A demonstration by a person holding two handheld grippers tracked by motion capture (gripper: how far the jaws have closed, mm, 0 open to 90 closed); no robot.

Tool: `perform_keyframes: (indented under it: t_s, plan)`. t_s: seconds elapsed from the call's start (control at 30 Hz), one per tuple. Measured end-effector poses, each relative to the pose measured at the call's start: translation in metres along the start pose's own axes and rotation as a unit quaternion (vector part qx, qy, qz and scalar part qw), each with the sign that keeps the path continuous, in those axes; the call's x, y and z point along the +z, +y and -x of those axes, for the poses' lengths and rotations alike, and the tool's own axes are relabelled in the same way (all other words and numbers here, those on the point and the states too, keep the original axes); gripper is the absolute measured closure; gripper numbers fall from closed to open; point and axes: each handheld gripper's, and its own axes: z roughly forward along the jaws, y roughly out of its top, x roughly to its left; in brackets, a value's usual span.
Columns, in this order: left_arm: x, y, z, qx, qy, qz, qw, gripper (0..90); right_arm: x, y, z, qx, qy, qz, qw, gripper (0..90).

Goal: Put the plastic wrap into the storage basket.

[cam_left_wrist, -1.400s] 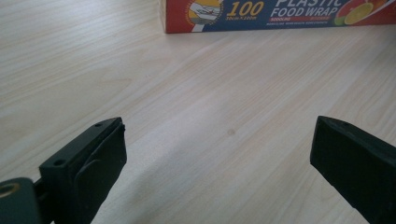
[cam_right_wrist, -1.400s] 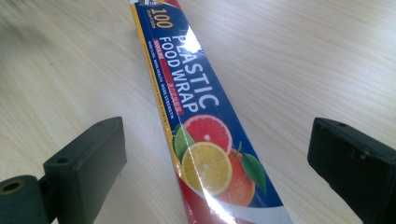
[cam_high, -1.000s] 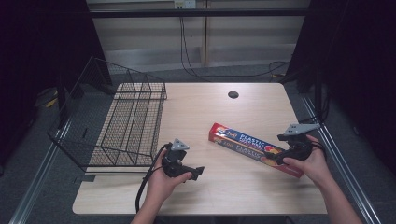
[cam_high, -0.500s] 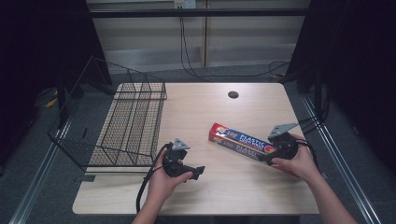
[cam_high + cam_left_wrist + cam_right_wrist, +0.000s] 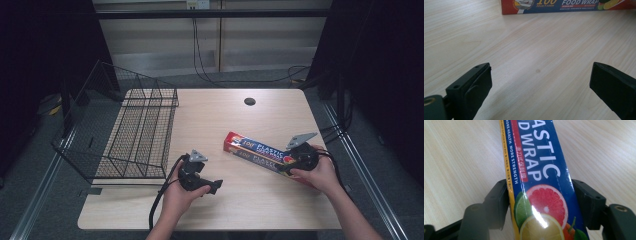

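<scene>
A long blue and red plastic food wrap box [image 5: 255, 150] lies slanted on the wooden table [image 5: 215, 115], right of centre. My right gripper [image 5: 291, 165] sits at the box's right end. Its jaws have just been closing, and in the right gripper view they [image 5: 539, 202] press on both long sides of the box [image 5: 536, 165], by the printed citrus fruit. My left gripper [image 5: 214, 186] rests low over the table near the front, left of the box. It [image 5: 540, 85] stands wide open with bare wood between the jaws. The box's end [image 5: 564, 5] lies beyond it.
A black wire basket [image 5: 142, 130] stands on the table's left side, reaching over the left edge. A small round hole [image 5: 249, 101] sits near the table's far edge. A black cable [image 5: 162, 200] trails from the left gripper toward the front edge.
My right gripper has moved a little left and down onto the box's right end, and its jaws have closed against the box. The left gripper has stayed in place.
</scene>
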Motion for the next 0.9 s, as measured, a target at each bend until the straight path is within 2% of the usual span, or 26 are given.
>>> perform_keyframes:
  t_s: [0.07, 0.13, 0.2, 0.23, 0.3, 0.43, 0.47, 0.53, 0.57, 0.73, 0.77, 0.8, 0.87, 0.9]
  plan:
    - [0.0, 0.001, 0.001, 0.001, -0.003, 0.001, 1.0, 4.3, -0.003, -0.001, 0.0, 0.008, 0.01, 0.006, 0.9999, 43.7]
    - [-0.001, 0.001, 0.001, 0.004, -0.001, 0.002, 1.0, 4.3, -0.004, -0.001, -0.002, 0.02, 0.008, 0.009, 0.9997, 44.8]
    - [-0.003, 0.001, 0.0, 0.009, -0.004, -0.004, 0.9999, 4.3, -0.004, 0.001, -0.004, -0.004, 0.006, 0.012, 0.9999, 45.4]
    - [-0.003, 0.0, 0.001, 0.003, 0.0, 0.001, 1.0, 4.3, -0.004, 0.002, -0.006, -0.004, 0.007, 0.017, 0.9998, 45.4]
    - [-0.006, 0.0, 0.001, 0.004, -0.001, 0.003, 1.0, 4.3, -0.005, 0.005, -0.008, -0.002, 0.034, 0.024, 0.9991, 45.4]
    - [-0.012, 0.001, 0.001, 0.006, -0.002, 0.013, 0.9999, 4.3, -0.011, 0.016, -0.014, -0.02, 0.039, 0.037, 0.9984, 45.4]
    - [-0.014, 0.002, 0.0, 0.014, -0.005, 0.006, 0.9999, 4.3, -0.014, 0.019, -0.016, -0.02, 0.045, 0.039, 0.998, 45.3]
    - [-0.016, 0.003, 0.001, 0.012, -0.003, 0.008, 0.9999, 4.3, -0.016, 0.021, -0.018, -0.026, 0.045, 0.043, 0.9977, 45.3]
    - [-0.019, 0.005, 0.002, 0.016, -0.015, 0.011, 0.9997, 4.3, -0.019, 0.024, -0.021, -0.032, 0.054, 0.045, 0.997, 45.3]
    - [-0.024, 0.014, 0.007, 0.031, -0.026, 0.019, 0.999, 3.4, -0.025, 0.025, -0.027, -0.047, 0.063, 0.044, 0.9959, 45.2]
    - [-0.025, 0.017, 0.008, 0.036, -0.031, 0.017, 0.9987, 3.3, -0.028, 0.024, -0.031, -0.056, 0.056, 0.033, 0.9963, 45.2]
    - [-0.028, 0.024, 0.01, 0.057, -0.034, 0.019, 0.9977, 3.4, -0.029, 0.024, -0.031, -0.067, 0.06, 0.03, 0.9955, 45.2]
    - [-0.03, 0.03, 0.011, 0.064, -0.046, 0.021, 0.9967, 3.4, -0.031, 0.024, -0.032, -0.075, 0.064, 0.02, 0.9949, 45.2]
    - [-0.032, 0.035, 0.012, 0.064, -0.047, 0.022, 0.9966, 3.4, -0.031, 0.023, -0.032, -0.08, 0.073, 0.021, 0.9939, 45.2]
